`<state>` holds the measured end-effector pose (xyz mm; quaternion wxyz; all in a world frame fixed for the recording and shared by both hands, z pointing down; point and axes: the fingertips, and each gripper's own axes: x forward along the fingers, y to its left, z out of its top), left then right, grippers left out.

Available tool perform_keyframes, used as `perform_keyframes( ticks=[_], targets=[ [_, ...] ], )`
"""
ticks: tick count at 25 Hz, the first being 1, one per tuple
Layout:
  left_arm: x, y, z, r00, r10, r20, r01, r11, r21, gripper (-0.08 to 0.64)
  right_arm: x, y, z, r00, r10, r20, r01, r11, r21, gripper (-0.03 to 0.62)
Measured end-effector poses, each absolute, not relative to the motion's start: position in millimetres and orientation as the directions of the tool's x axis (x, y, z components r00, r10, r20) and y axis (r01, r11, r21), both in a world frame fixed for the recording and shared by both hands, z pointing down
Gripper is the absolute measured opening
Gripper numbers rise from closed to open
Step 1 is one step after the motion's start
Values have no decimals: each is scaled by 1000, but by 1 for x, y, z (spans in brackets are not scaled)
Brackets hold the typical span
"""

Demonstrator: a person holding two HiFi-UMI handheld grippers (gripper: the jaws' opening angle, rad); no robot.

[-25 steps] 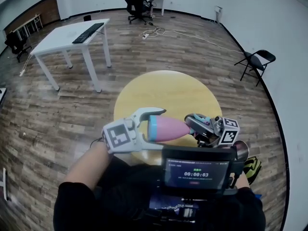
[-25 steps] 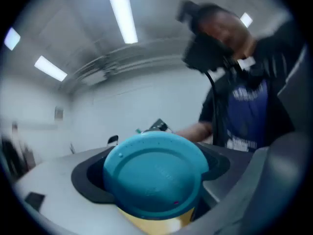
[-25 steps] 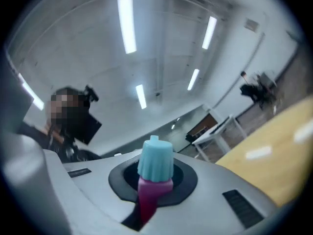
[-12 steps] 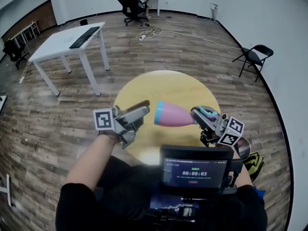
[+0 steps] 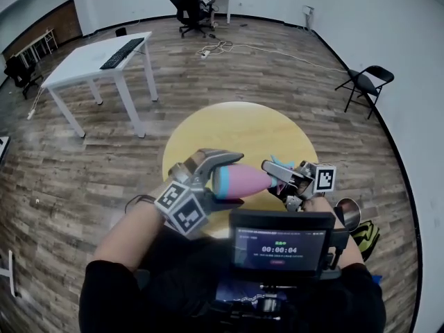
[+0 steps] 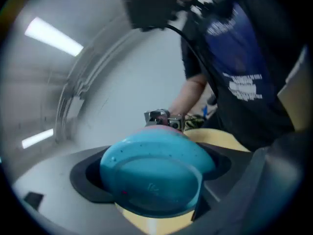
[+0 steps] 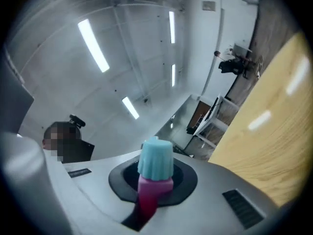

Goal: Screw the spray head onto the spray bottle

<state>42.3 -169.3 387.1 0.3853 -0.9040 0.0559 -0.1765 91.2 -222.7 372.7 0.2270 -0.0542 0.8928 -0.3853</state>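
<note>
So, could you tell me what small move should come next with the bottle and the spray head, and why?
Probably roll the left gripper about the spray bottle's long axis to turn the threads. Its fingers clasp the bottle's teal base, the right gripper is shut on the spray head, and in the head view the bottle's neck meets that head.

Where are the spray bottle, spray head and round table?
spray bottle (image 5: 243, 180): head view, pink body.
spray head (image 7: 155, 159): right gripper view, teal ribbed collar.
round table (image 5: 236, 127): head view, bare yellow top.
</note>
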Motion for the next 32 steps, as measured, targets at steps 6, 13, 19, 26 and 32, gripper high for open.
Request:
perform_keyframes(
  ticks=[6, 13, 19, 26, 32],
  targets=[
    [20, -214, 396, 983, -90, 157, -83, -995, -52, 512, 109, -229, 352, -849, -357, -390, -116, 845, -522, 20],
    [9, -227, 368, 965, -33, -258, 155, -723, 673, 514, 96, -210, 334, -880, -388, -274, -362, 922, -139, 19],
    [39, -190, 360, 999, 26, -19, 28, -994, 106, 529, 91, -220, 343, -904, -317, -288, -201, 907, -369, 18],
    [35, -180, 386, 929, -243, 280, 53, -660, -749, 526, 90, -229, 363, -892, -275, -360, 15, 776, -630, 18],
    [-12, -248, 346, 967, -140, -215, -47, -921, 387, 528, 130, -238, 335, -815, -421, -398, -254, 877, -407, 18]
  ],
)
